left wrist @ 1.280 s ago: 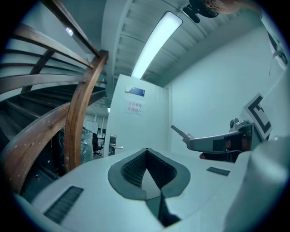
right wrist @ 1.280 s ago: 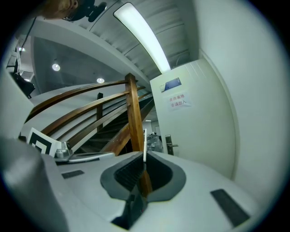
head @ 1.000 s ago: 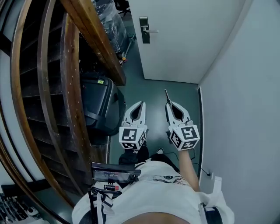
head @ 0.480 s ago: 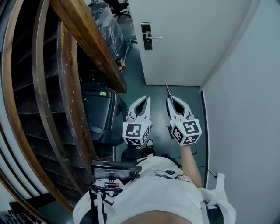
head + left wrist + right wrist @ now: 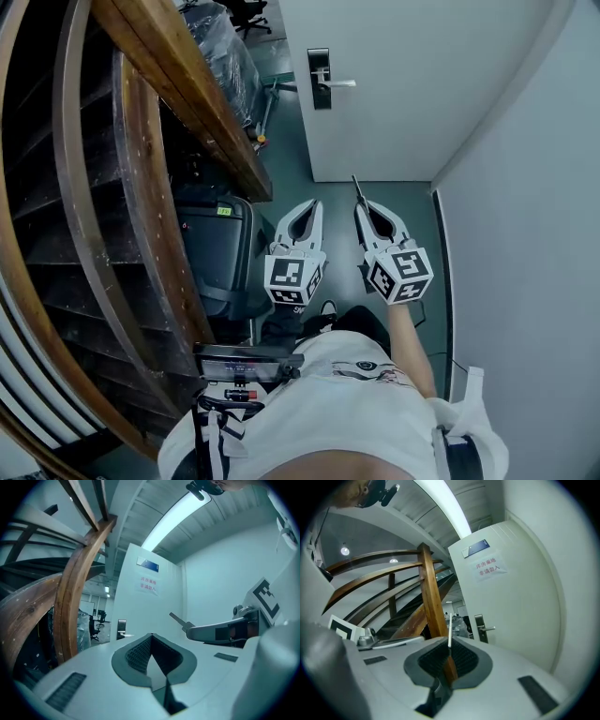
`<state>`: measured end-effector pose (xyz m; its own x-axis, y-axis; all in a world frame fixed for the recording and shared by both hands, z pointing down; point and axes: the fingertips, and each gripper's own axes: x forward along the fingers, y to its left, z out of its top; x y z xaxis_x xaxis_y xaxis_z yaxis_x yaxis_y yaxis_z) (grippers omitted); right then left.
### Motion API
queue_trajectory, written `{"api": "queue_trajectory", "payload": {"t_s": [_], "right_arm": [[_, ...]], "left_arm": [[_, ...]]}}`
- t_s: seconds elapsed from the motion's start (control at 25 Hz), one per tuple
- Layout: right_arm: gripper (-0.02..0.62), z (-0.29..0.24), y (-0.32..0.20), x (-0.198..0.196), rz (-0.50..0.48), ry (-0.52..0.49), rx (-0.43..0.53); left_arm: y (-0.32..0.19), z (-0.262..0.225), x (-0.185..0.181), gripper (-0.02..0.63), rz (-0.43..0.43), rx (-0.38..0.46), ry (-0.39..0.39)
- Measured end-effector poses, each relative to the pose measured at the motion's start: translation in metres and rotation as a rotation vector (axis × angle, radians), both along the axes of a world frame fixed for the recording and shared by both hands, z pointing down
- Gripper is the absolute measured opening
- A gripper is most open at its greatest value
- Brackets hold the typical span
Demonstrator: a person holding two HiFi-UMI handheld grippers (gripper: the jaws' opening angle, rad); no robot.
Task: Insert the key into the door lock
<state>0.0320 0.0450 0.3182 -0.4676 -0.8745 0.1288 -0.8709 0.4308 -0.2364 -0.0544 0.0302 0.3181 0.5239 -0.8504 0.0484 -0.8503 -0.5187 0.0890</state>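
The white door (image 5: 412, 84) stands ahead, with a dark lock plate and silver lever handle (image 5: 320, 78) on its left side. My right gripper (image 5: 360, 208) is shut on a thin metal key (image 5: 356, 190) that sticks out past its tips toward the door, still far from the lock. In the right gripper view the key (image 5: 449, 637) points upward, left of the lock plate (image 5: 480, 628). My left gripper (image 5: 310, 203) hovers beside it, shut with nothing between its tips (image 5: 151, 634). The left gripper view shows the key (image 5: 177, 618) to its right.
A curved wooden staircase rail (image 5: 178, 103) fills the left side. A black case (image 5: 211, 248) sits on the floor beneath it. Plastic-wrapped goods (image 5: 225, 47) lie by the door's left edge. A pale wall (image 5: 525, 234) closes the right side of the narrow green floor (image 5: 337, 202).
The door and its lock plate have slid lower and larger in the head view as the person moved toward it. Both grippers have shifted slightly up and forward, still side by side.
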Motion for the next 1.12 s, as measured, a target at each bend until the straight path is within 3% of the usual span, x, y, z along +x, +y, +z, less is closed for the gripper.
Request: {"api": "queue_trajectory", "payload": {"t_s": [0.4, 0.88, 1.12], "right_arm": [[0.026, 0.023, -0.067, 0.002, -0.02, -0.024, -0.064], [0.026, 0.028, -0.18, 0.007, -0.125, -0.088, -0.074], [0.026, 0.055, -0.207, 0.001, -0.178, -0.15, -0.176]], "left_arm": [[-0.065, 0.016, 0.002, 0.002, -0.022, -0.034, -0.003], [-0.179, 0.018, 0.019, 0.002, -0.11, -0.015, -0.025], [-0.201, 0.039, 0.02, 0.002, -0.154, -0.066, -0.034]]}}
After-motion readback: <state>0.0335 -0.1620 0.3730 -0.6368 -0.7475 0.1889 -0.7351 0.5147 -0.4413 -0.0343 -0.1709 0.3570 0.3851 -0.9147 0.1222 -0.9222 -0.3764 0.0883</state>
